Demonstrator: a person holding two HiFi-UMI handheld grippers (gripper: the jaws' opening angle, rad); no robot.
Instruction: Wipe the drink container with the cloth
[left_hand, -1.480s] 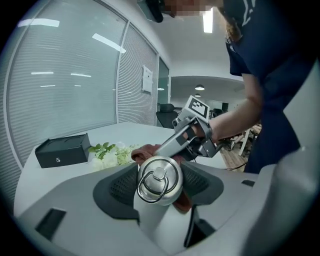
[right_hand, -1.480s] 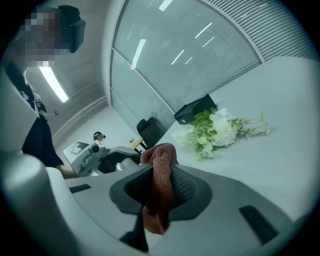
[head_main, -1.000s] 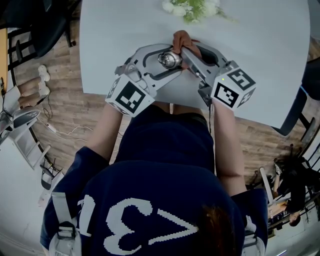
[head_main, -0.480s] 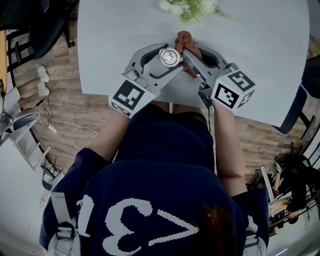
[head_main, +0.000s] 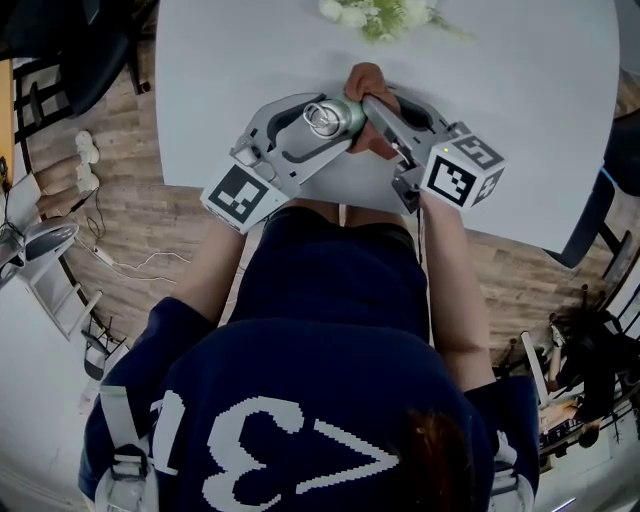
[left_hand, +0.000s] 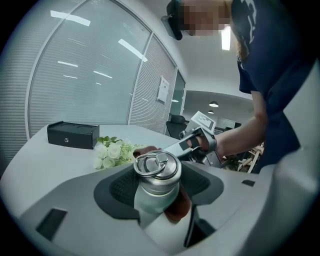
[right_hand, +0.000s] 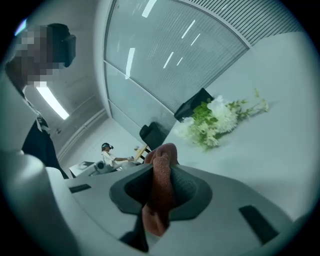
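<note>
Nearest, just past the person's dark blue top, both grippers sit over the near edge of the white tabletop, about midway along it. The left gripper has its jaws closed around the body of the drink container, a pale green bottle with a steel cap and a ring handle. The bottle is tilted so that its cap faces back toward the person. The right gripper comes in from the right, its jaws nearly together and pinching a rust-brown cloth. A bunch of the cloth stands out past the jaw tips and a tail hangs below them. The cloth lies against the container's right side, below the cap. Farther off, a bunch of white flowers with green leaves rests at the tabletop's far edge. A black box stands beyond them, near the glass wall.
</note>
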